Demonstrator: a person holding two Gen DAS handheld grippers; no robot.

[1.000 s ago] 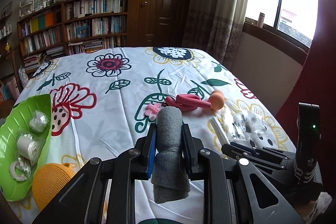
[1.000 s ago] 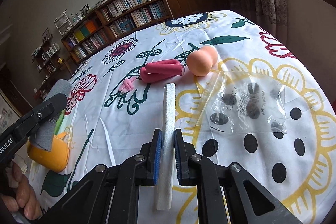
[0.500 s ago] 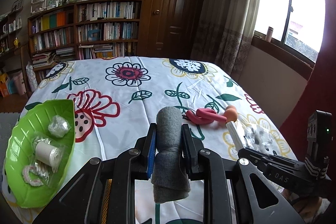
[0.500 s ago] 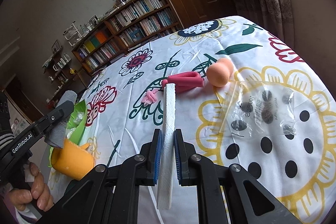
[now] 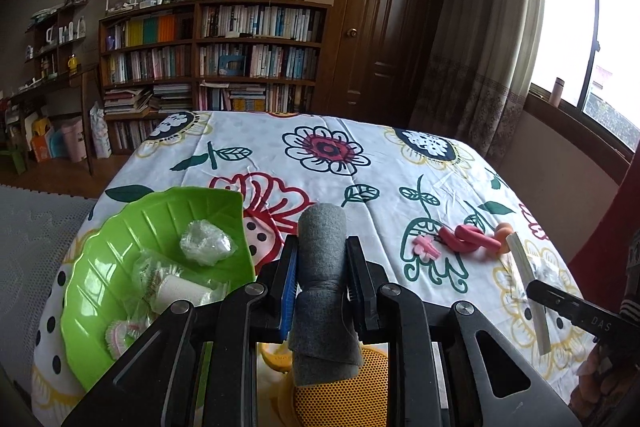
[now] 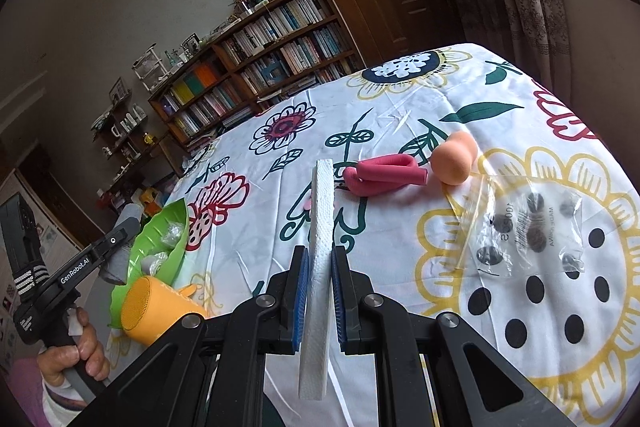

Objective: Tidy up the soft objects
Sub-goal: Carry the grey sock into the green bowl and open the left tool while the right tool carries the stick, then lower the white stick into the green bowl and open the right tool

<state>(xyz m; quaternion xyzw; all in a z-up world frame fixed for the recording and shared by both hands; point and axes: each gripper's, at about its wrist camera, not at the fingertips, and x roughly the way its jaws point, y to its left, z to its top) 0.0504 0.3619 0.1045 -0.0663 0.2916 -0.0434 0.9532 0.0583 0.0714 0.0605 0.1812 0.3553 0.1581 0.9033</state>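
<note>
left claw (image 5: 322,267) grips a grey felt roll (image 5: 323,267) upright between its fingers, above the bench (image 5: 360,179); right claw (image 6: 319,283) clamps a white foam strip (image 6: 322,227).

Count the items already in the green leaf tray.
3 visible in the green leaf tray: crumpled clear wrap farthest, bagged white roll mid-tray, pink-white frilly piece nearest. Others may be hidden.
</note>
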